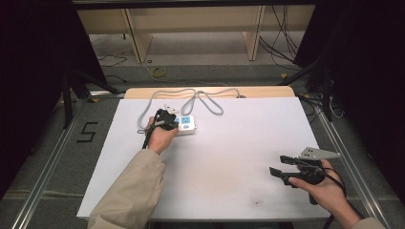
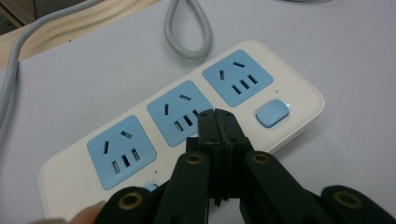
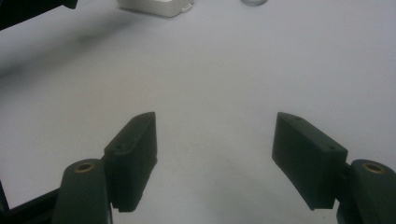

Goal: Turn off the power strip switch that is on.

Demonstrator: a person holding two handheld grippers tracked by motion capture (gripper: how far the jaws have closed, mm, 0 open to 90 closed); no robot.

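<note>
A white power strip (image 1: 186, 125) with blue sockets lies at the back left of the white table; up close the power strip (image 2: 299, 88) has three blue sockets and a blue switch (image 2: 272, 113). Its grey cable (image 1: 191, 98) loops behind it. My left gripper (image 1: 168, 120) hovers over the strip's left end, and in the left gripper view the left gripper (image 2: 217, 122) is shut, jaws pressed together with nothing between them, above the middle socket. My right gripper (image 1: 277, 167) rests at the front right; in its own view the right gripper (image 3: 215, 154) is open over bare table.
The white table board (image 1: 239, 143) has bare room in the middle and front. A wooden edge (image 1: 258, 91) runs along the back. Metal rails (image 1: 43, 162) flank the table, and cables lie on the floor behind.
</note>
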